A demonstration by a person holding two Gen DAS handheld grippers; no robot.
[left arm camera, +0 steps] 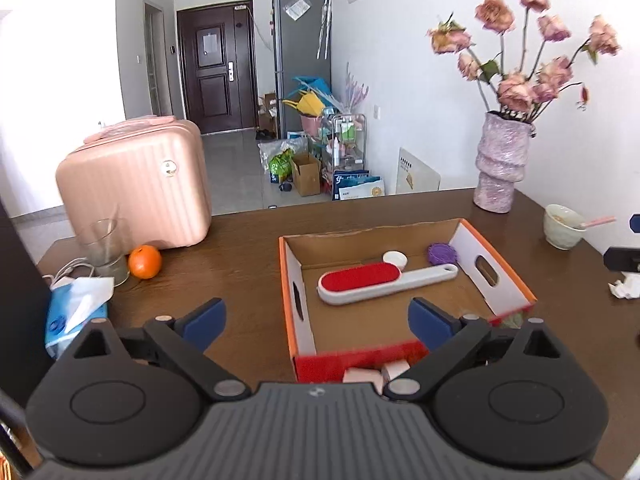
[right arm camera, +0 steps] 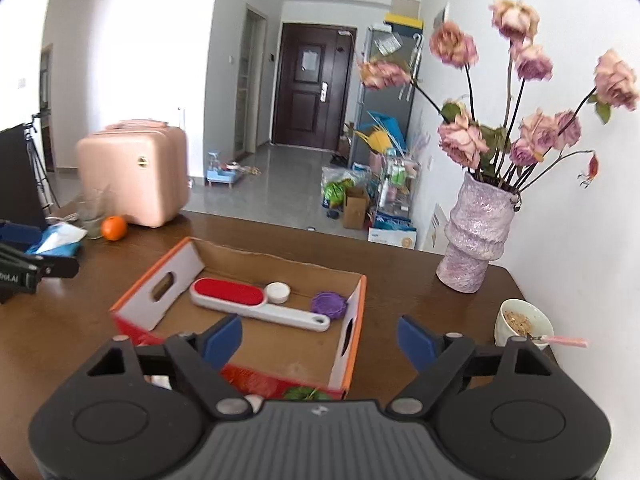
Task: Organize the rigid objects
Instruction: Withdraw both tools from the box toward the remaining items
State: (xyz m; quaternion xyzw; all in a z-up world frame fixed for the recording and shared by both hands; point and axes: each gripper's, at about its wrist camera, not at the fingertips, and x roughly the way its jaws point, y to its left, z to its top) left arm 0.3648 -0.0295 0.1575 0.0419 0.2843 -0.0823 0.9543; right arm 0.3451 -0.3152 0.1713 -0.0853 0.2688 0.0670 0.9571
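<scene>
Lint brush point(left arm camera: 372, 286) in the cardboard box point(left arm camera: 496, 280) looks light and stiff, best pinched by its handle, while left gripper point(left arm camera: 316, 320) and right gripper point(right arm camera: 320, 340) both gape empty.

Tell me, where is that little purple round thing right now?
The purple disc lies inside the cardboard box, in its far right corner in both views, beside the white cap and next to the handle end of the lint brush.

You see dark brown counter point(left arm camera: 240, 248), orange-edged cardboard box point(left arm camera: 496, 256), red-and-white lint brush point(left arm camera: 360, 284), purple disc point(left arm camera: 441, 253), ribbed pink suitcase point(left arm camera: 136, 188)
</scene>
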